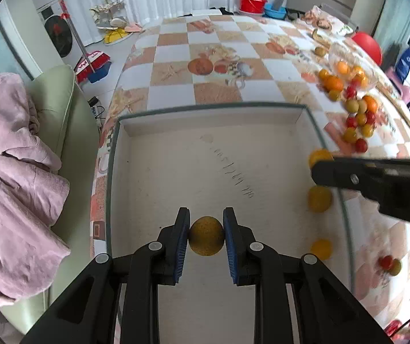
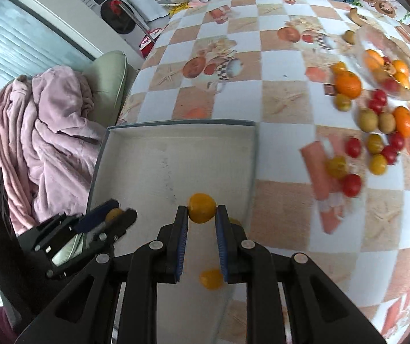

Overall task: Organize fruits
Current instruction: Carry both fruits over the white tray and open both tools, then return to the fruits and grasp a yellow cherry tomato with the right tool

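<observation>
Over the checkered surface (image 1: 227, 66) I hold both grippers above the shallow tray (image 1: 113, 172): my left gripper (image 1: 206, 236) jaws clamp a speckled yellow fruit (image 1: 206, 239) over its near middle, my right gripper (image 2: 202, 215) jaws pinch an orange-yellow fruit (image 2: 201, 207) nearer its right wall.

The left gripper (image 1: 206, 225) was clamped on a small fruit (image 1: 206, 240); the right gripper (image 2: 202, 219) pinched another (image 2: 201, 208), both pointing forward.
</observation>
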### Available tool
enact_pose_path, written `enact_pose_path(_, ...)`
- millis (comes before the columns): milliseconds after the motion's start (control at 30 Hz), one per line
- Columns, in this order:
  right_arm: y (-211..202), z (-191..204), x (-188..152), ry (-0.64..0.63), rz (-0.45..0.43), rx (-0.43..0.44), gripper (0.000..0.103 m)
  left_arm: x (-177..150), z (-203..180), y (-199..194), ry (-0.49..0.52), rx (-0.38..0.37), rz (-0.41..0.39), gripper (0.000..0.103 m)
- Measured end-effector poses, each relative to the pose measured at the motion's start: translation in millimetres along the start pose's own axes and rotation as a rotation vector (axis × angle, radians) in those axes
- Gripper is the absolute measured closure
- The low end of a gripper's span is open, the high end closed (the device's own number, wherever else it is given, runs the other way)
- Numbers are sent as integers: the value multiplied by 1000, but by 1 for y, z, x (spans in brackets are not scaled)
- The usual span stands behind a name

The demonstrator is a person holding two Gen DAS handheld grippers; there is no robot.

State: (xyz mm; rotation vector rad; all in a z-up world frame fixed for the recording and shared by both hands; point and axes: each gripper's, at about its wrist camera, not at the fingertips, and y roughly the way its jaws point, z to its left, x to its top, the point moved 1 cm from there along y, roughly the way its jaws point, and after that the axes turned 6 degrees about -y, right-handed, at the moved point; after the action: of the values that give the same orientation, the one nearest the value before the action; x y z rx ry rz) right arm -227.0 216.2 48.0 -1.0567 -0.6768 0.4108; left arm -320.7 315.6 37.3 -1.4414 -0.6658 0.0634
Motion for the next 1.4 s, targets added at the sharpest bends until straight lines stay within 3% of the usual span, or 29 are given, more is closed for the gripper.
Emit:
enact_pose_path(533, 42, -1, -1, 81, 91, -58, 81, -7, -4, 20, 104, 32, 57, 77)
enact_pose_path(567, 42, -1, -1, 83, 94, -52, 80, -7, -5, 20, 108, 35, 58, 77)
enact_pose_path(633, 38, 1, 0, 88, 88, -21, 67, -6, -5, 21, 114, 37, 62, 77)
enact_pose_path(667, 34, 3, 1, 85, 73, -11, 50, -6, -5, 21, 114, 43, 61, 67)
enact_pose_path(700, 28, 5, 2, 78, 53, -2, 35, -5, -3, 21, 111, 59, 55, 34)
enact_pose_path(733, 24, 7, 3, 73, 36, 6, 30, -4, -1, 20, 100, 60, 54, 18)
enact_pose_path(767, 16, 9, 4, 65, 10, 9, 27, -4, 1, 17, 79, 55, 30, 14)
enact_pose_path(1000, -17, -2, 1, 128, -82, 17, 20, -1, 1, 13, 92, 55, 23, 14)
enact_pose_path(1267, -47, -28, -26, 194, -119, -61, 13, -7, -24, -5, 158, 21, -18, 14)
enact_pose_path(1400, -69, -48, -58, 203, -134, -157, 13, -11, -40, -16, 194, -16, -41, 14)
